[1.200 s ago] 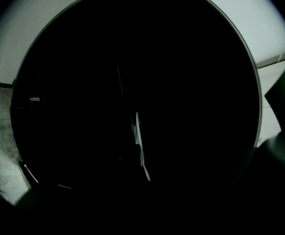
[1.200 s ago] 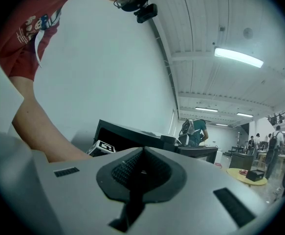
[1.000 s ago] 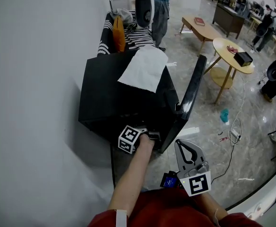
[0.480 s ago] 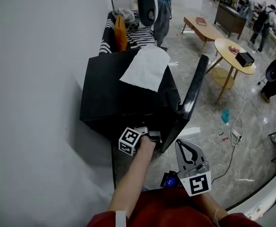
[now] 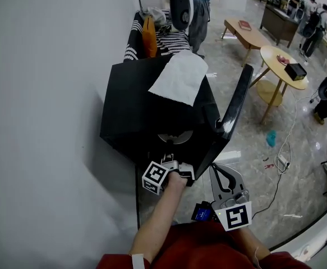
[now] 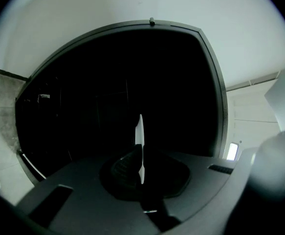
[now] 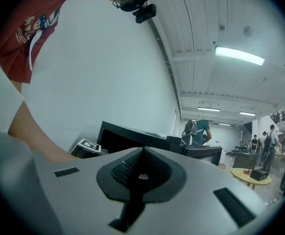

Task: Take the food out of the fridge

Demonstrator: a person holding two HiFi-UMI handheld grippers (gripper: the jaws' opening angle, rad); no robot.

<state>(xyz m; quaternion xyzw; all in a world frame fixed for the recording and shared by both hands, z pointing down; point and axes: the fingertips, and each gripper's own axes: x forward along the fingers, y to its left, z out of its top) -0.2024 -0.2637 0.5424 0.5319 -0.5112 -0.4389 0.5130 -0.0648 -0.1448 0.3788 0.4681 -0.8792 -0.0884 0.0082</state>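
Black fridge (image 5: 146, 111) stands open, its door (image 5: 236, 102) swung right. The left forearm reaches straight to the opening, where the left gripper (image 5: 174, 162) is clenched on a thin white item (image 6: 140, 131), seen edge-on. The right gripper (image 5: 219, 172) sits level by the body, jaws together and empty. Both carry square-marker cubes.

Big open lab/office hall, not home. Polished stone floor (image 5: 247, 172), strip ceiling lights (image 7: 239, 55), wood tables (image 5: 275, 66), loose cables (image 5: 284, 150) on floor, people (image 5: 309, 21) milling at back. Black mini fridge (image 5: 146, 111) against white wall (image 5: 45, 94).
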